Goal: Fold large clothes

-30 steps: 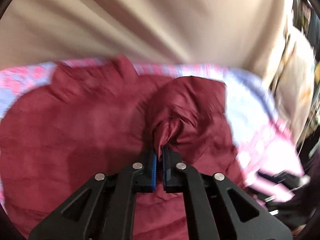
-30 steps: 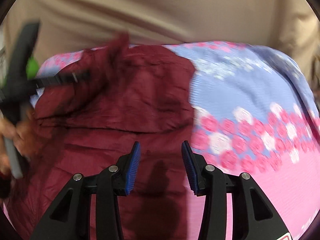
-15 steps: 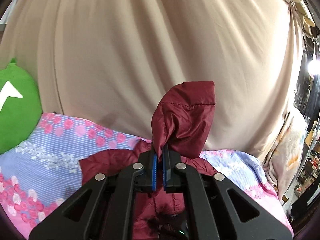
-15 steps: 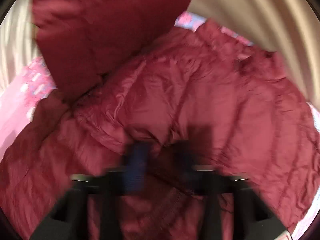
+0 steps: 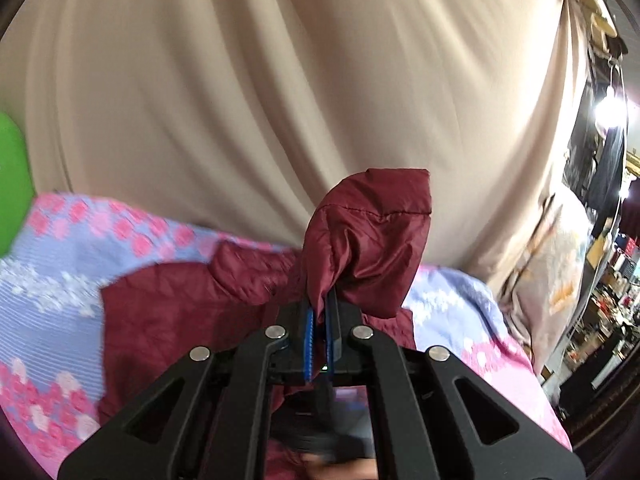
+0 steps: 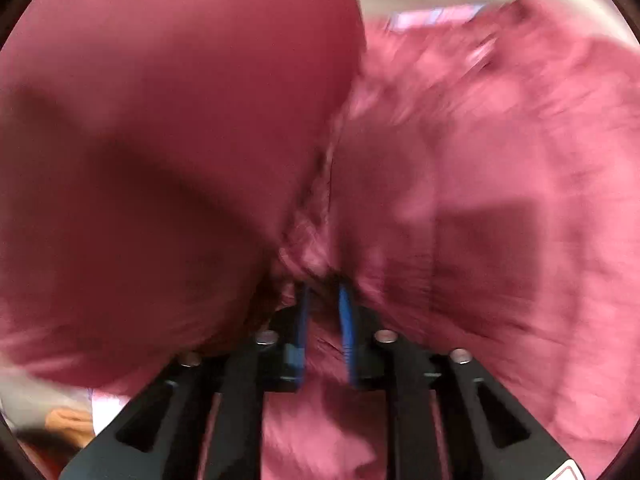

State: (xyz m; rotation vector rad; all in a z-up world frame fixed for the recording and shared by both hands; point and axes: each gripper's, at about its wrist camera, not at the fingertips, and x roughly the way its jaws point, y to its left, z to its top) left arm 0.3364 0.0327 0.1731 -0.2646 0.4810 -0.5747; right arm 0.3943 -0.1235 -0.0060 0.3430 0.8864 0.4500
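A dark red quilted jacket lies on a bed. My left gripper is shut on a bunched piece of the jacket and holds it up above the bed. In the right wrist view the jacket fills the frame, blurred. My right gripper has its blue pads closed in on a bunch of the jacket's fabric, with a narrow gap filled by cloth.
The bed has a blue and pink flowered sheet. A beige curtain hangs behind it. A green cushion sits at the far left. A cluttered room with a lamp lies at the right.
My left gripper lifted its piece of jacket well above the bed. My right gripper moved from open over the jacket's edge into the fabric and closed on it.
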